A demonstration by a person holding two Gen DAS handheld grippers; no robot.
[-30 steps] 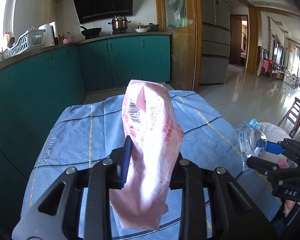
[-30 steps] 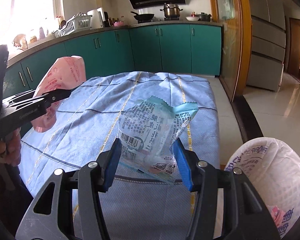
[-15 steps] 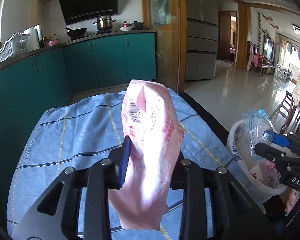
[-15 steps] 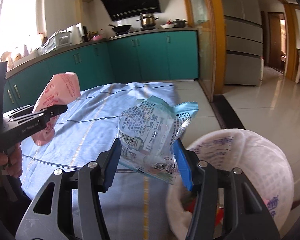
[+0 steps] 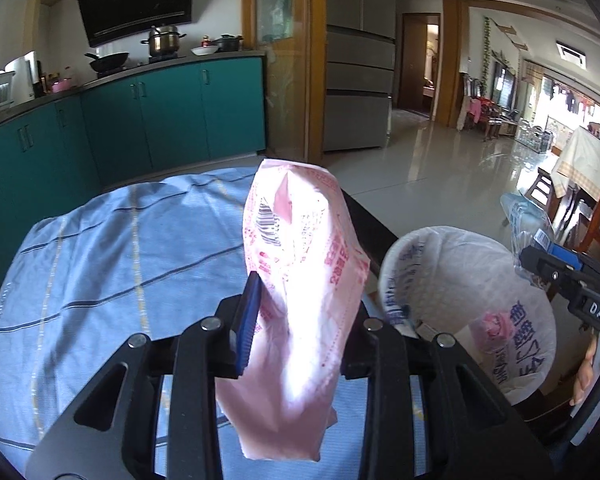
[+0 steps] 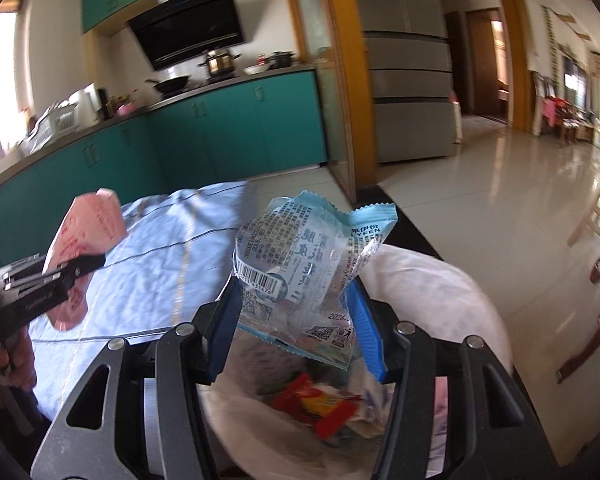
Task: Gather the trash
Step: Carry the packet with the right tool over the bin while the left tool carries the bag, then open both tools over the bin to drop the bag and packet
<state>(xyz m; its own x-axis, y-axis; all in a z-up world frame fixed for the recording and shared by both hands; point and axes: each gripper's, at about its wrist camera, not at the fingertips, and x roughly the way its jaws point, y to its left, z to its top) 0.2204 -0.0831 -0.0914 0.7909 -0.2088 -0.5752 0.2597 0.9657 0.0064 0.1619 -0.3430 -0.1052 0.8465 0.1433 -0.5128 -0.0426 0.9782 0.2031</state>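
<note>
Hovering above the lined trash bin (image 6: 440, 276) at its 6 o'clock, the right gripper (image 6: 296, 312) pinches a feather-light, crinkly blue wrapper (image 6: 304, 264) low down, while the left gripper (image 5: 300, 320) clamps a soft pink packet (image 5: 300, 280) mid-body over the blue tablecloth (image 5: 100, 260).

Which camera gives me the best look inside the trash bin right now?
Right wrist: it looks down into the trash bin, showing red and yellow wrappers inside, though blurred. Left wrist sees the bin from the side, mostly its white liner.
</note>
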